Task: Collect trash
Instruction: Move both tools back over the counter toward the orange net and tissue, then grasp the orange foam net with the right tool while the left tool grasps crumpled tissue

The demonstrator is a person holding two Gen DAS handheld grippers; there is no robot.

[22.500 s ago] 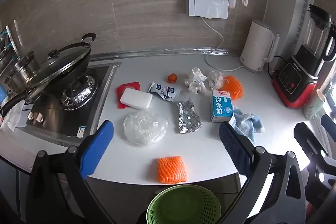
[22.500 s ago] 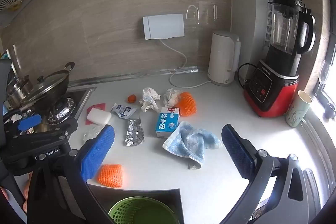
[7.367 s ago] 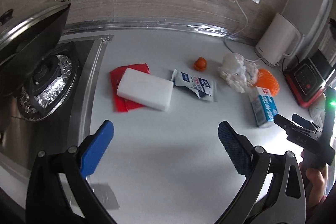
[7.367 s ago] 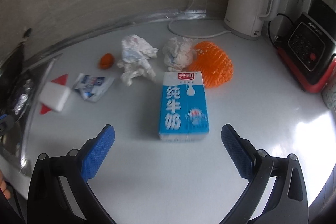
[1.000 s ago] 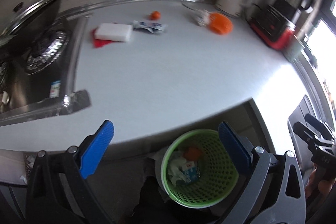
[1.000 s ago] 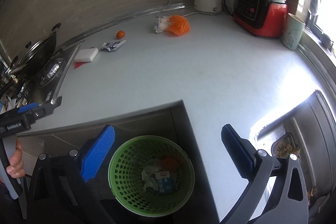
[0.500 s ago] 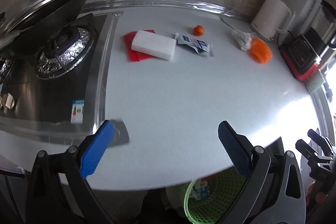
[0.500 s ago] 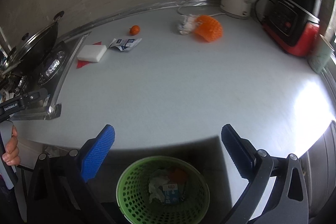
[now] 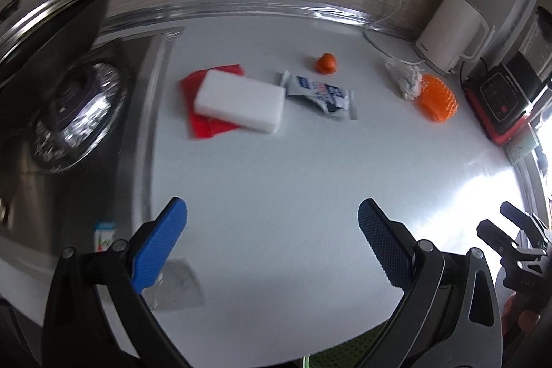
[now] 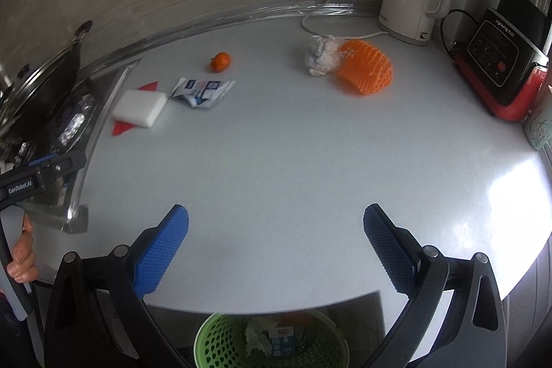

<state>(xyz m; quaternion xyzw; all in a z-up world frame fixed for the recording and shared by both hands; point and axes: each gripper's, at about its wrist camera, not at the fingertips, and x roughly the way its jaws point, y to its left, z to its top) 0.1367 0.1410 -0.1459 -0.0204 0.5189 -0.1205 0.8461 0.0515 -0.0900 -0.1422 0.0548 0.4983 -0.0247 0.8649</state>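
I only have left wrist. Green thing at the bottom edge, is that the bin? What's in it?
Observer: Yes, the green basket below the counter edge. The right wrist view shows a milk carton and crumpled paper inside.
Operator: Right gripper holding anything?
Observer: No, right gripper is open and empty over the counter.
Operator: Left hand visible?
Observer: Yes, fingers wrapped on the left gripper's handle, at the frame's left edge.
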